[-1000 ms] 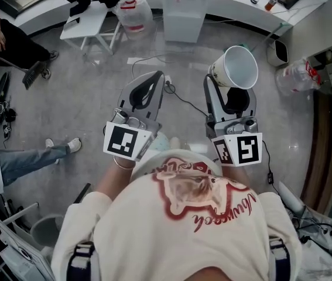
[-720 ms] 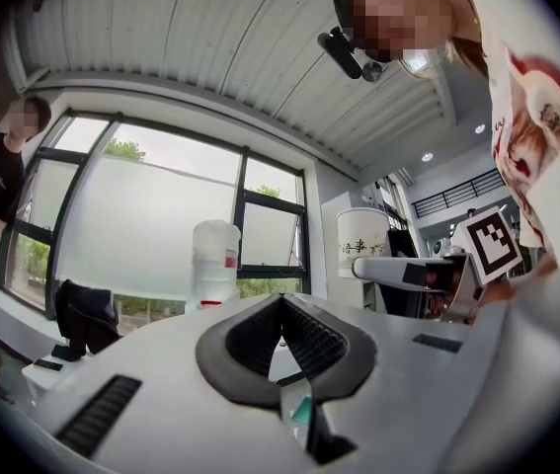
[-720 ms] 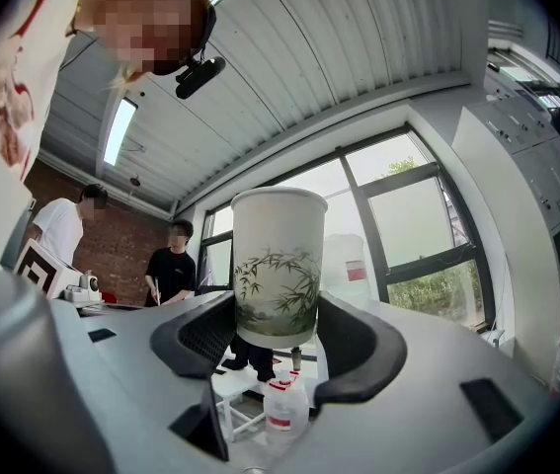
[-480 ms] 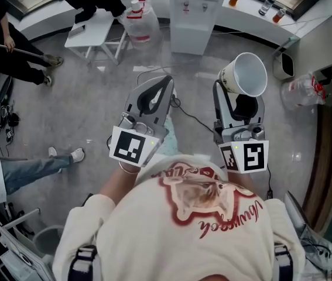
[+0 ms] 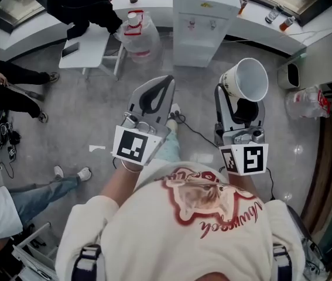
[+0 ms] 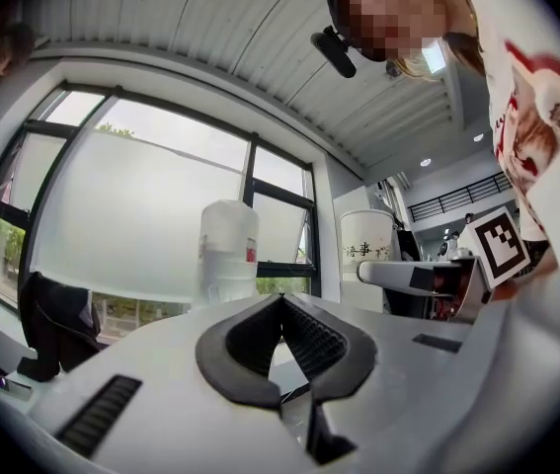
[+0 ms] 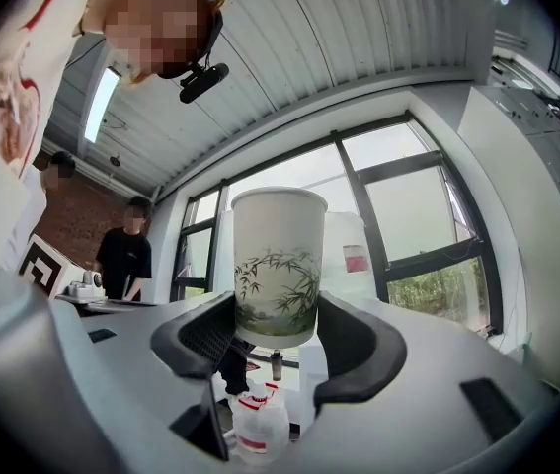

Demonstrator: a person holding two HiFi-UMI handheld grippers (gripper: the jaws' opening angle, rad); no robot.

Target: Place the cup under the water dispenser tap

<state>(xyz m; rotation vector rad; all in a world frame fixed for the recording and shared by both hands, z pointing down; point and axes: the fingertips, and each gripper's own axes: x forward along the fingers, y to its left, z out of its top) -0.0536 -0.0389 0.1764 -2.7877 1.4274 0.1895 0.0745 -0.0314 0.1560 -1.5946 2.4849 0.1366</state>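
A white paper cup (image 5: 247,78) with a bamboo print (image 7: 278,265) stands upright between the jaws of my right gripper (image 5: 237,97) (image 7: 278,329), which is shut on its lower part. The white water dispenser (image 5: 204,25) stands ahead against the far counter, a little left of the cup and well apart from it; its body (image 7: 359,265) shows behind the cup. My left gripper (image 5: 164,84) (image 6: 281,304) is held level beside the right one, shut and empty. From the left gripper view the cup (image 6: 368,255) shows off to the right.
A large water bottle (image 5: 139,34) (image 6: 228,250) stands on the floor left of the dispenser, next to a small white table (image 5: 89,43). A cable (image 5: 198,133) runs across the grey floor. People's legs (image 5: 34,186) are at the left. A plastic bag (image 5: 306,101) lies right.
Both grippers, the right one with the cup, have moved forward together towards the dispenser, which now sits lower and larger in the head view. Neither grip has changed.
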